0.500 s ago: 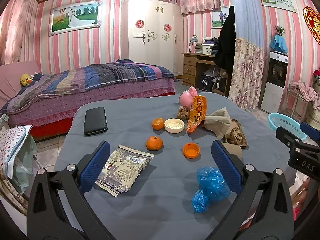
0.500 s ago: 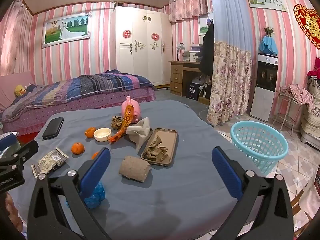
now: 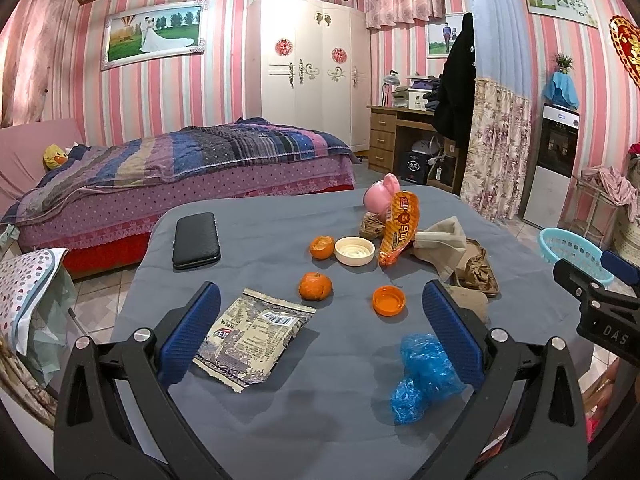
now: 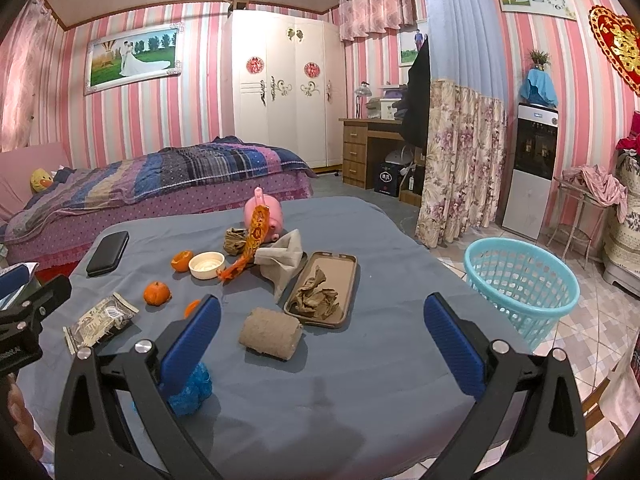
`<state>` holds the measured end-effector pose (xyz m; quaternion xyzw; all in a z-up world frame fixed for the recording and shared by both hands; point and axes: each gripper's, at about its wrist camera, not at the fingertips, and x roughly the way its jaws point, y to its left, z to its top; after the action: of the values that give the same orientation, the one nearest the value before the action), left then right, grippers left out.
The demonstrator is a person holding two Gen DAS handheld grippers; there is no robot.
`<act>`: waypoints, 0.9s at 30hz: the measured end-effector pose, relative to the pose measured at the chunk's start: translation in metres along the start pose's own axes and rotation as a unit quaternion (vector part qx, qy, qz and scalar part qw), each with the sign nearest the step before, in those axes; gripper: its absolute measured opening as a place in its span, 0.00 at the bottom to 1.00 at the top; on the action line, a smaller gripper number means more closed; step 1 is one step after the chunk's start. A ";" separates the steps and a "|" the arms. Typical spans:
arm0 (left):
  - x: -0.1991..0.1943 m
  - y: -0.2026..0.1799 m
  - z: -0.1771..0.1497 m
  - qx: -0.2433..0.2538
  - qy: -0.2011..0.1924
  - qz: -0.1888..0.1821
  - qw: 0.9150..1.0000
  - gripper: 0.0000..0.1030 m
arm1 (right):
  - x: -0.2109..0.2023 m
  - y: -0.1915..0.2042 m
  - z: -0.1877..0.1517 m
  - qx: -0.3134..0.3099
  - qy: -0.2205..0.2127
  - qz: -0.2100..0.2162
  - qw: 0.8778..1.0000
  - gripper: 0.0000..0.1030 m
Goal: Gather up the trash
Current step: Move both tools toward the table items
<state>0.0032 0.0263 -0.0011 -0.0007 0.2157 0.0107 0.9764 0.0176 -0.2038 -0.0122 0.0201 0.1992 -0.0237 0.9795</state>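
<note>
Trash on grey table point(image 3: 280, 420): 2 grippers, jaws wide, holding nothing.
We list snack wrapper point(image 3: 252, 338), blue plastic wad point(image 3: 424, 372), paper roll point(image 4: 270, 333); basket point(image 4: 524, 284) on floor beside. Risk: the thin, flat wrapper slipping our left gripper point(image 3: 320, 330).

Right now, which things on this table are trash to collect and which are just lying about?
Likely trash: snack wrapper, blue plastic wad, orange cap, orange packet, crumpled paper.
Likely lying about: black wallet, pink piggy bank.
</note>
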 end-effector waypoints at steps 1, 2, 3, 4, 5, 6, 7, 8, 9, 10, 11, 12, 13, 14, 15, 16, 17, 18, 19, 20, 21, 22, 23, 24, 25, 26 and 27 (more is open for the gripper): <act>0.000 0.000 0.000 -0.001 0.001 0.000 1.000 0.95 | -0.001 -0.003 0.000 0.000 0.001 0.000 1.000 0.96; 0.000 0.001 0.000 -0.002 0.001 -0.001 1.000 0.95 | -0.001 -0.003 -0.001 0.000 0.001 -0.001 1.000 0.96; 0.001 0.001 -0.001 -0.002 0.002 -0.001 1.000 0.95 | -0.001 -0.005 -0.001 0.000 0.001 0.000 1.000 0.96; 0.001 0.001 -0.001 -0.003 0.003 -0.001 1.000 0.95 | -0.003 -0.007 0.001 0.001 0.001 0.001 1.000 0.96; 0.001 0.002 -0.001 -0.003 0.003 -0.001 1.000 0.95 | -0.003 -0.007 0.000 0.001 0.001 0.000 1.000 0.96; 0.001 0.001 -0.001 -0.002 0.002 0.000 1.000 0.95 | -0.003 -0.008 0.001 0.001 0.000 0.001 1.000 0.96; 0.001 0.002 -0.001 -0.002 0.002 0.000 1.000 0.95 | -0.003 -0.008 0.000 0.001 0.000 0.001 1.000 0.96; 0.002 0.002 -0.001 -0.003 0.002 0.000 1.000 0.95 | -0.003 -0.009 0.001 0.002 0.000 0.002 1.000 0.96; 0.003 0.002 -0.002 -0.003 0.003 0.000 1.000 0.95 | -0.003 -0.009 0.001 0.001 0.000 0.002 1.000 0.96; 0.002 0.002 -0.002 -0.003 0.003 -0.001 1.000 0.95 | -0.003 -0.009 0.000 0.001 0.000 0.001 1.000 0.96; 0.002 0.002 -0.002 -0.004 0.004 -0.001 1.000 0.95 | -0.003 -0.009 0.000 0.001 0.000 0.001 1.000 0.96; 0.003 0.002 -0.003 -0.004 0.005 -0.001 1.000 0.95 | -0.003 -0.009 0.000 0.001 0.001 0.001 1.000 0.96; 0.003 0.001 -0.004 -0.003 0.006 -0.001 1.000 0.95 | -0.003 -0.009 0.000 0.001 0.001 0.001 1.000 0.96; 0.004 0.001 -0.004 -0.003 0.006 -0.001 1.000 0.95 | -0.003 -0.009 0.000 0.000 0.001 0.001 1.000 0.96; 0.005 0.001 -0.005 -0.003 0.006 -0.001 1.000 0.95 | -0.003 -0.009 0.000 -0.001 0.001 0.000 1.000 0.96; 0.005 0.001 -0.005 -0.003 0.007 -0.002 1.000 0.95 | -0.003 -0.009 0.000 -0.001 0.001 0.000 1.000 0.96; 0.005 0.001 -0.005 -0.003 0.006 -0.001 1.000 0.95 | -0.003 -0.009 0.001 0.000 0.002 0.001 1.000 0.96; 0.005 0.000 -0.006 -0.004 0.007 -0.002 1.000 0.95 | -0.003 -0.009 0.001 -0.001 0.002 0.001 1.000 0.96; 0.004 0.001 -0.006 -0.004 0.007 -0.001 1.000 0.95 | -0.003 -0.009 0.001 -0.001 0.003 0.001 1.000 0.96; 0.004 0.001 -0.006 -0.004 0.007 -0.002 1.000 0.95 | -0.003 -0.009 0.001 -0.001 0.002 0.001 1.000 0.96; 0.004 0.001 -0.005 -0.004 0.007 -0.002 1.000 0.95 | -0.003 -0.010 0.001 -0.002 0.001 0.001 1.000 0.96; 0.004 0.001 -0.006 -0.004 0.007 -0.002 1.000 0.95 | -0.003 -0.010 0.000 -0.003 0.001 0.000 1.000 0.96; 0.004 0.001 -0.005 -0.003 0.007 -0.002 1.000 0.95 | -0.002 -0.011 0.000 -0.004 0.001 0.000 1.000 0.96; 0.004 0.001 -0.005 -0.003 0.007 -0.001 1.000 0.95 | -0.002 -0.012 -0.001 -0.004 0.002 0.000 1.000 0.96; 0.004 0.001 -0.006 -0.004 0.007 -0.002 1.000 0.95 | -0.002 -0.011 0.000 -0.003 0.000 0.001 1.000 0.96; 0.004 0.001 -0.006 -0.003 0.007 -0.002 1.000 0.95 | -0.002 -0.010 -0.001 -0.002 -0.003 0.001 1.000 0.96; 0.004 0.000 -0.007 -0.003 0.008 -0.002 1.000 0.95 | -0.002 -0.011 -0.001 -0.002 -0.003 0.000 1.000 0.96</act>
<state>0.0042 0.0268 -0.0088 -0.0041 0.2230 0.0094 0.9748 0.0146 -0.2145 -0.0127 0.0179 0.1968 -0.0229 0.9800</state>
